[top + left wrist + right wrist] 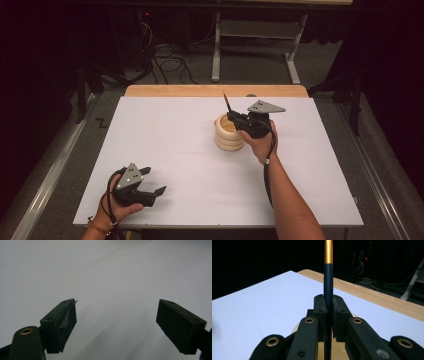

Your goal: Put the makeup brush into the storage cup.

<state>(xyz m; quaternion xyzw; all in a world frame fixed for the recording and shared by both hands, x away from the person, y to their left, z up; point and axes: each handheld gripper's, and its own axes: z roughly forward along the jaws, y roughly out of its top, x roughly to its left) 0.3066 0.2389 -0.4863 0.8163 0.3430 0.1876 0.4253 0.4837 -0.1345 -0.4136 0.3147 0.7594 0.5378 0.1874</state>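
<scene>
While clamped upright between the closed fingers (320, 308) of the right gripper (235, 118), dark pen (328, 282) with a gold band, standing just above the mouth of the cream ribbed holder (227, 136). Holder sitting on the white worktop (175, 130), right of centre, toward the far edge. Well apart at the near left corner, left gripper (154, 181), fingers (61, 322) spread wide with nothing between, low over bare worktop.
</scene>
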